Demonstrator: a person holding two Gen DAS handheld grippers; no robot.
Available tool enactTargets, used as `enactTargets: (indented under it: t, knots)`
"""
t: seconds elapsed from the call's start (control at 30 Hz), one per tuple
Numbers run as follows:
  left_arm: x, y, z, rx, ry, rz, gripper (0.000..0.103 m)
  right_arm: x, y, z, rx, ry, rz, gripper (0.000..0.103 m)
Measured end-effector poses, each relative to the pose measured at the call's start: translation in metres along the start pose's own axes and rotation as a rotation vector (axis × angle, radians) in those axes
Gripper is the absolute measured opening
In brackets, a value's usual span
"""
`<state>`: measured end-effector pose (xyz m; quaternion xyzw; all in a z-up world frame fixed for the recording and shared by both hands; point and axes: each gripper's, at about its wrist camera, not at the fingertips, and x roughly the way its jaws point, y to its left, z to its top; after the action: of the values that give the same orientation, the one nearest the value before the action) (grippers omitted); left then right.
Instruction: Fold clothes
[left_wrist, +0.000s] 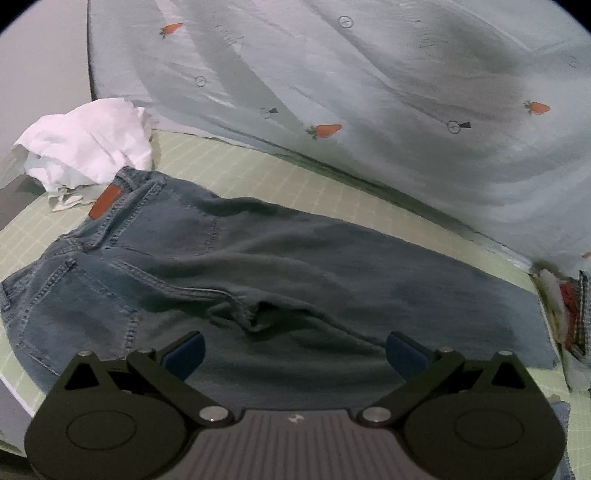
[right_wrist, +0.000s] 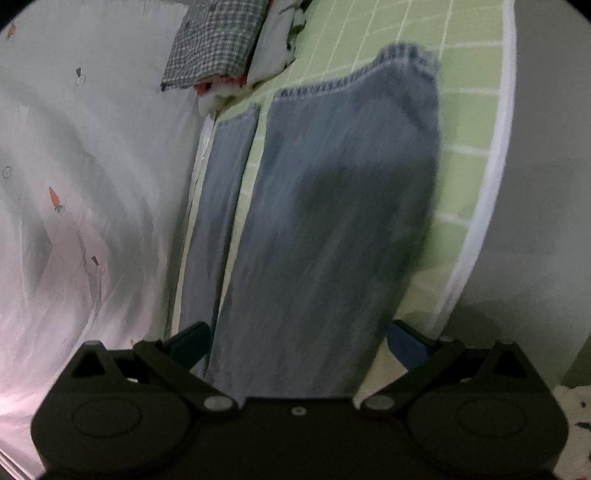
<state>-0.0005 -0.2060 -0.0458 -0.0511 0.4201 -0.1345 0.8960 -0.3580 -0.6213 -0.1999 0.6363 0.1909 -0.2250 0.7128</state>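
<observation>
A green gridded mat carries the jeans at centre, a crumpled white garment at ten o'clock and folded clothes at three o'clock.

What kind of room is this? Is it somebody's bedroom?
Probably a home laundry-folding spot, maybe a bedroom, though I can't be sure. Jeans lie spread on a green gridded mat, a carrot-print sheet lies beside it, and folded clothes are stacked near the mat's end.

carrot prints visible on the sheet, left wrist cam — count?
4 on the carrot-print sheet: upper left, centre, right, and an orange sliver at the right edge, probably one. Folds may hide more.
</observation>
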Motion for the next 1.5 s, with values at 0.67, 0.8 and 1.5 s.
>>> enactTargets:
  t: [0.67, 0.8, 1.5]
  knots:
    - [0.011, 0.132, 0.022, -0.187, 0.06, 0.054, 0.103, 0.043, 0.036, -0.077, 0.117, 0.023, 0.028, 0.103]
    - [0.015, 0.175, 0.025, -0.278, 0.077, 0.062, 0.103, 0.055, 0.044, -0.096, 0.144, 0.034, 0.04, 0.103]
    - [0.077, 0.339, 0.023, -0.652, 0.248, 0.16, 0.103, 0.088, 0.077, -0.173, 0.219, -0.053, 0.044, 0.103]
